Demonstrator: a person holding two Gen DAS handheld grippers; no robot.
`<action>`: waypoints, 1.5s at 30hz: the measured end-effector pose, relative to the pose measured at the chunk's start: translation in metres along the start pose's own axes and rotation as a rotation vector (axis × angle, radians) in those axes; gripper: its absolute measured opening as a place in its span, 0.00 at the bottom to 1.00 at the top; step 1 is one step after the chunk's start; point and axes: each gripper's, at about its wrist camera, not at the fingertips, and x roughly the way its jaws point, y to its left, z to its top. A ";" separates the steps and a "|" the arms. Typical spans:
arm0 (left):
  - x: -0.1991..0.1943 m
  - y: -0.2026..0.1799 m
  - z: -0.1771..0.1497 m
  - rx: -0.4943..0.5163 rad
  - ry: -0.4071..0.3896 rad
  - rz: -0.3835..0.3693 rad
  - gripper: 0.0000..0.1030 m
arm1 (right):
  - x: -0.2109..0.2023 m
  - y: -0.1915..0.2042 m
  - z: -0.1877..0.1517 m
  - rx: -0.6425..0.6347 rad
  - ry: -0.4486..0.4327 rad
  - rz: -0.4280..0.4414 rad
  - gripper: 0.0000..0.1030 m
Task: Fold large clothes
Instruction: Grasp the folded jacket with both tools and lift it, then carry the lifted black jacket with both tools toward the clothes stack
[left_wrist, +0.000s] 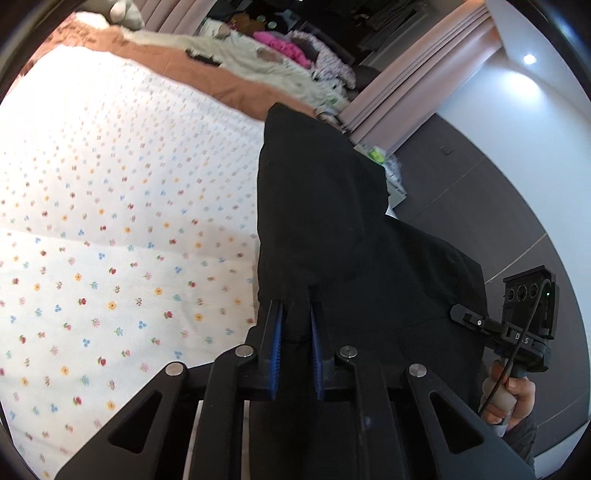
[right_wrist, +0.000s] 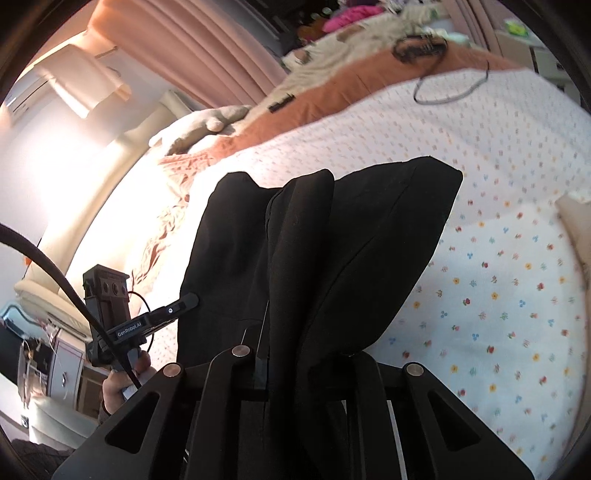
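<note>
Flowered bedspread (left_wrist: 110, 221) covers the bed; above it both grippers, left gripper (left_wrist: 296, 314) and right gripper (right_wrist: 295, 354), clamp a black garment (left_wrist: 332, 221), pink curtains (right_wrist: 207, 55) behind.

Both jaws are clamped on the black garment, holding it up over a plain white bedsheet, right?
Not quite: the bedsheet is not plain, it is white with a small floral print, as the left wrist view shows. The rest holds: the left gripper and the right gripper each have their jaws closed on the black garment, which hangs above the bed.
</note>
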 end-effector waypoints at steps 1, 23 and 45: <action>-0.007 -0.005 0.000 0.008 -0.007 -0.008 0.14 | -0.007 0.004 -0.003 -0.008 -0.008 0.001 0.11; -0.069 -0.192 -0.015 0.169 -0.076 -0.211 0.12 | -0.263 0.022 -0.097 -0.097 -0.267 -0.061 0.11; -0.013 -0.387 -0.064 0.305 0.029 -0.426 0.12 | -0.441 0.028 -0.156 -0.097 -0.423 -0.304 0.11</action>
